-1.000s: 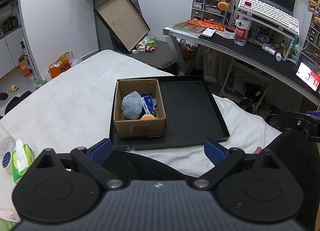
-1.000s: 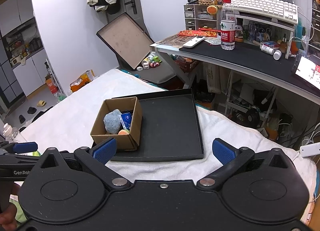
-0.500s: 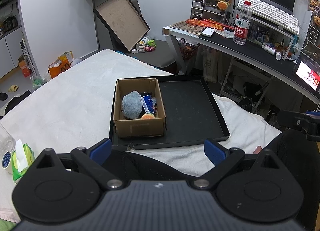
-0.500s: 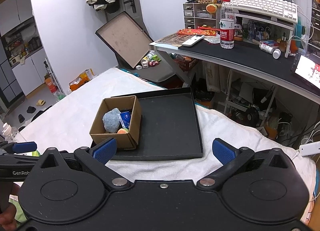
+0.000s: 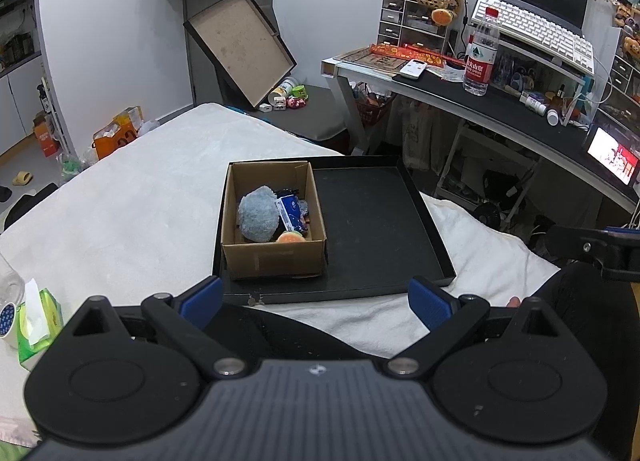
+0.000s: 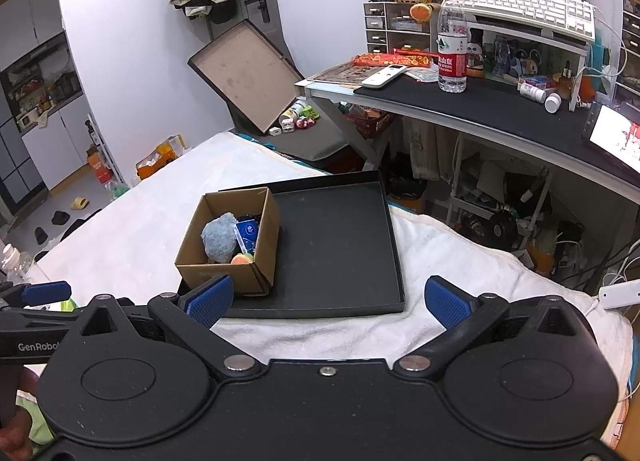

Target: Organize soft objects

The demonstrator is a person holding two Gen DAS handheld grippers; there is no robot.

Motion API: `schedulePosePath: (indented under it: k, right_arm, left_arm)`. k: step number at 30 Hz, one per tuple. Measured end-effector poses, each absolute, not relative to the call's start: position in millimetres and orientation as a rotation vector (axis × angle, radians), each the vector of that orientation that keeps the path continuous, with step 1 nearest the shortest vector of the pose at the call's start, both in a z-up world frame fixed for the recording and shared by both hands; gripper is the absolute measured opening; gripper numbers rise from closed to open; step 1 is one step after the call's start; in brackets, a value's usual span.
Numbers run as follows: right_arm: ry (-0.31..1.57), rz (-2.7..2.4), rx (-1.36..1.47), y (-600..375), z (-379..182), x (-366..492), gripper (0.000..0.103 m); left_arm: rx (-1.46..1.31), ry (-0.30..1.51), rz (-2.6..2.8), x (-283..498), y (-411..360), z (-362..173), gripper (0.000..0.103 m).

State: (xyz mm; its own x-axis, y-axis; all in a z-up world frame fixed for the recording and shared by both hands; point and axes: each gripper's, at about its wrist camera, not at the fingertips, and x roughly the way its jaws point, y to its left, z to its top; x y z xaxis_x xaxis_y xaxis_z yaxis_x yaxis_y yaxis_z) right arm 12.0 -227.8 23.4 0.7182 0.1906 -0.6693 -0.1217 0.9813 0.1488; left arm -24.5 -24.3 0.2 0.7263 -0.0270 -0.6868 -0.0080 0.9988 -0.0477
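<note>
A small cardboard box (image 5: pixel 272 257) (image 6: pixel 224 273) stands in the left part of a black tray (image 5: pixel 376 229) (image 6: pixel 340 245) on a white towel. Inside it lie a fluffy blue-grey ball (image 5: pixel 258 215) (image 6: pixel 219 237), a blue tissue pack (image 5: pixel 291 213) (image 6: pixel 246 235) and a small orange soft toy (image 5: pixel 290 237) (image 6: pixel 241 258). My left gripper (image 5: pixel 316 299) hangs open before the tray's near edge, holding nothing. My right gripper (image 6: pixel 329 301) is also open and empty, over the tray's near edge. The left gripper's blue-tipped finger (image 6: pixel 46 293) shows at the right wrist view's left edge.
A green tissue pack (image 5: pixel 38 319) and a bottle cap (image 5: pixel 8 319) lie at the near left. A desk (image 5: pixel 520 113) with a water bottle (image 5: pixel 480 53), keyboard and clutter stands at the right. An open brown box lid (image 5: pixel 240 45) leans against the far wall.
The right wrist view has shifted slightly, so the box and tray sit a little lower and leftward. The left gripper has held still. Both grippers stay open.
</note>
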Motion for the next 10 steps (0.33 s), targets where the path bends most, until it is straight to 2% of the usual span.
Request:
schedulePosePath:
  k: [10]
  right_arm:
    - [0.766, 0.166, 0.117, -226.6, 17.1, 26.1, 0.103]
  left_arm:
    - [-0.073, 0.756, -0.007, -11.7, -16.5, -1.9, 0.098]
